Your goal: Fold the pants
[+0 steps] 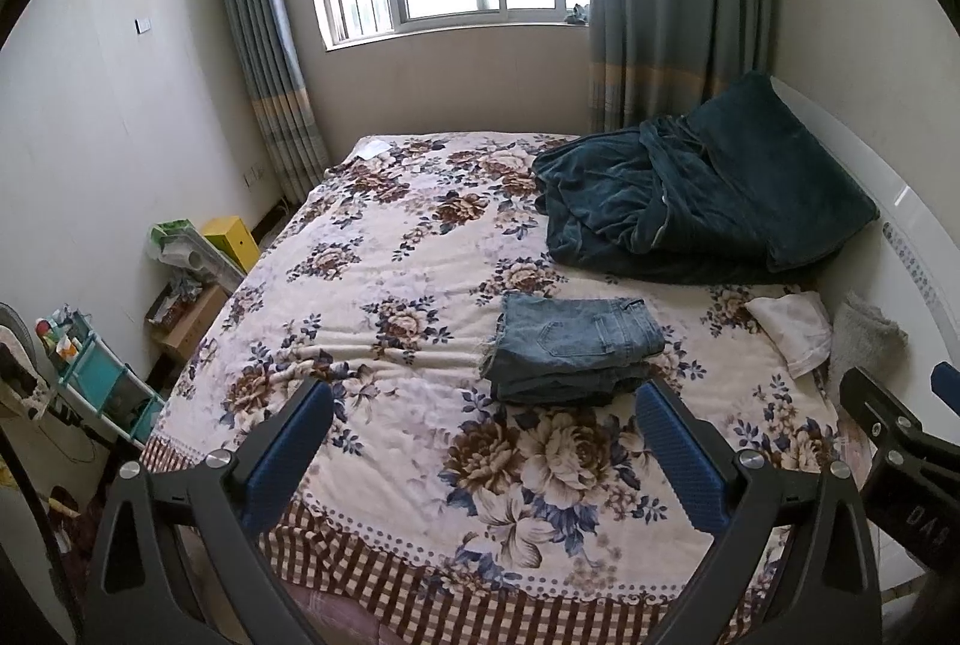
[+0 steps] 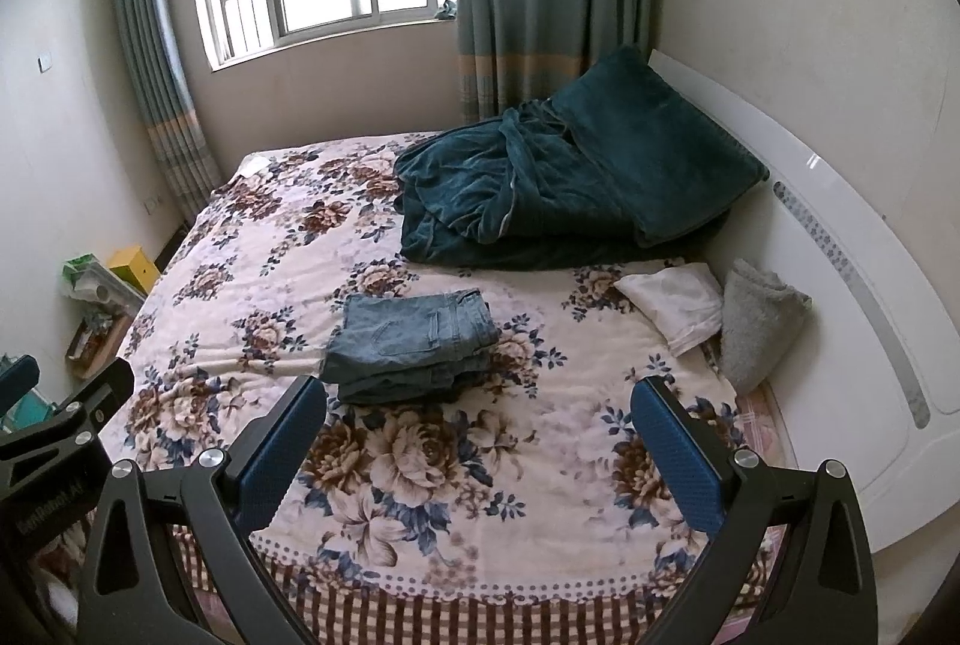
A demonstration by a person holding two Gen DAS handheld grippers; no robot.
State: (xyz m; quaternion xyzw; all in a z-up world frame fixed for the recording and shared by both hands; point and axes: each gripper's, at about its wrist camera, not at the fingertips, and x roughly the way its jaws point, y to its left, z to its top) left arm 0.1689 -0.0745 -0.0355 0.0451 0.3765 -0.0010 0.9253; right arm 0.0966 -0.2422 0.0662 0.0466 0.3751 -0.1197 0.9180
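The pants [image 1: 576, 348] lie folded in a neat denim stack on the flowered bed [image 1: 384, 285], in front of a heap of dark green blanket [image 1: 690, 201]. In the left wrist view, the left claw [image 1: 485, 456] hangs above the near end of the bed with its blue pads wide apart, gripping nothing; the pants sit just beyond its right pad, and the right claw [image 1: 900, 435] shows at the right edge. In the right wrist view, the pants [image 2: 414, 339] lie beyond the left pad of the right claw [image 2: 480, 456], which is held level, spread open and empty, with a white cloth [image 2: 675, 306] and a grey towel [image 2: 759, 321] near the headboard.
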